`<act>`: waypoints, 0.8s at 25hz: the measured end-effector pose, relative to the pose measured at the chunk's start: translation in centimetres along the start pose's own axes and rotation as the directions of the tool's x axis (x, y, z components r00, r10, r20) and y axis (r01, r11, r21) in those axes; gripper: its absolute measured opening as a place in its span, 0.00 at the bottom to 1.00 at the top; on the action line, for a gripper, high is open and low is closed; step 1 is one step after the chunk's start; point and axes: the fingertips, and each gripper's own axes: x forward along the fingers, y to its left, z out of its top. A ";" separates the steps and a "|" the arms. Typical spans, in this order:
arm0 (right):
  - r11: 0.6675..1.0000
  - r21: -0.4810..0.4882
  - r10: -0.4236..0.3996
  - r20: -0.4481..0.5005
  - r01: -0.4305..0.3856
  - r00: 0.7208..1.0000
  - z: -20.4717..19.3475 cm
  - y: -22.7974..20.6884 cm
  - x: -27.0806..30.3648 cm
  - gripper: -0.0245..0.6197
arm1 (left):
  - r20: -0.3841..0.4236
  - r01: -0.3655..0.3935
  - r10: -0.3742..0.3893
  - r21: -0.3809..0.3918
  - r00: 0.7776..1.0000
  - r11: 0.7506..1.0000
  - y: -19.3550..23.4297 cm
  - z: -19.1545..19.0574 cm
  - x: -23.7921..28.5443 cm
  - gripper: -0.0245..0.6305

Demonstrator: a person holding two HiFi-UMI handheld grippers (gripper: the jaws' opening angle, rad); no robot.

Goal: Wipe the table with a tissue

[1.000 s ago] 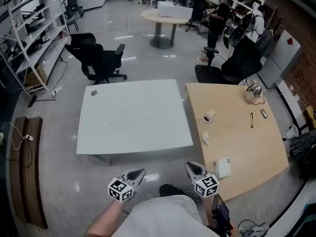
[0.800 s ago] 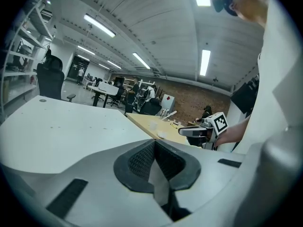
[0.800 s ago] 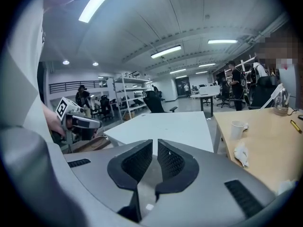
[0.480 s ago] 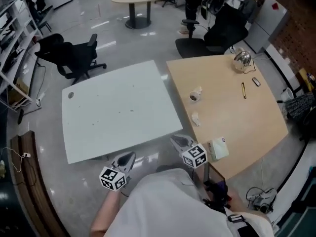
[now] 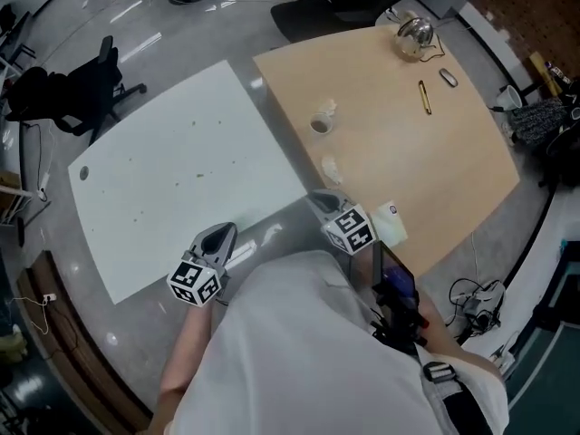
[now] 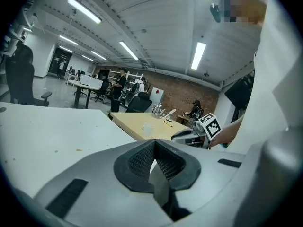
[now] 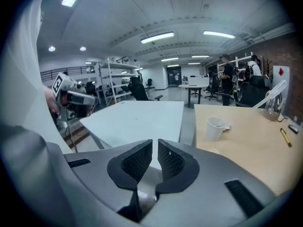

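Tan table (image 5: 408, 152); white pack (image 5: 388, 227) in head view only

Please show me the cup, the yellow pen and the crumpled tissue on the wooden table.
cup (image 5: 319, 124), head view, its open mouth
yellow pen (image 5: 423, 97), head view, middle of barrel
crumpled tissue (image 5: 332, 169), head view, its centre

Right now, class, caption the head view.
Left gripper and right gripper, both shut, near white table and wooden table.

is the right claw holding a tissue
No, the right claw is shut, with its pads nearly together and nothing between them.
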 end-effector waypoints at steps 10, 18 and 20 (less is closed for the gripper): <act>0.857 -0.506 -0.085 -0.326 -0.097 0.942 -4.0 -7.6 -0.9 0.11 | -0.003 0.011 -0.011 0.024 1.000 1.000 1.4 3.4 5.1 0.05; 0.665 -0.651 -0.045 -0.524 -0.366 0.851 -6.3 -10.6 1.2 0.41 | 0.001 -0.043 0.043 -0.013 0.999 0.999 3.1 3.6 6.1 0.05; 0.645 -0.638 -0.024 -0.569 -0.422 0.822 -7.1 -11.0 2.0 0.43 | 0.001 -0.055 0.055 -0.019 0.998 0.998 3.2 3.7 6.2 0.05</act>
